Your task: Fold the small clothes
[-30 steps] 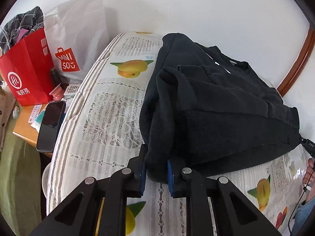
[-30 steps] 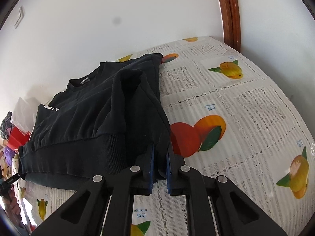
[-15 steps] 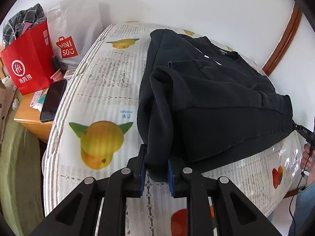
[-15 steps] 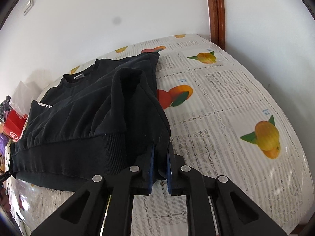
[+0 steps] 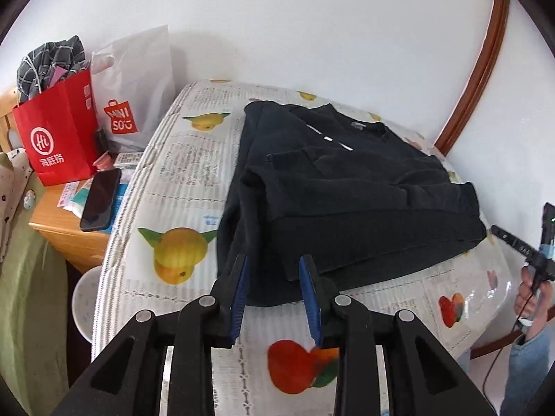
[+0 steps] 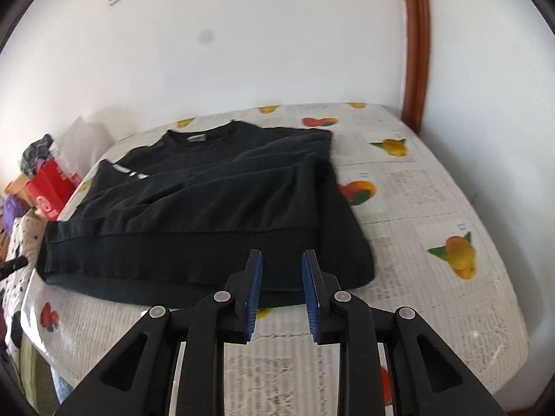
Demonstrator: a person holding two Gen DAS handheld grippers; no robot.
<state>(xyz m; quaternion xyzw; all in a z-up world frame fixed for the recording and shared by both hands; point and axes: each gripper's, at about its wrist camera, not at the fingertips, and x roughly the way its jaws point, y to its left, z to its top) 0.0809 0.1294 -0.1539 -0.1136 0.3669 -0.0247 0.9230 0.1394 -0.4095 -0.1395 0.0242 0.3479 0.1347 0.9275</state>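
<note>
"MINISO" reads in red on the white plastic bag (image 5: 135, 93); the red paper bag (image 5: 60, 131) carries a round "Hi" logo.

The sweater (image 5: 347, 201) lies on the table (image 5: 180, 159), neckline toward the far wall. Left of the table a side stand (image 5: 59, 222) carries a phone (image 5: 100, 199) near its edge, with two shopping bags (image 5: 59, 131) behind it against the wall.

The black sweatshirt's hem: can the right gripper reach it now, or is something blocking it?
Probably yes. The right gripper, its jaws opening, faces the black sweatshirt hem directly, and only bare tablecloth lies nearby.
</note>
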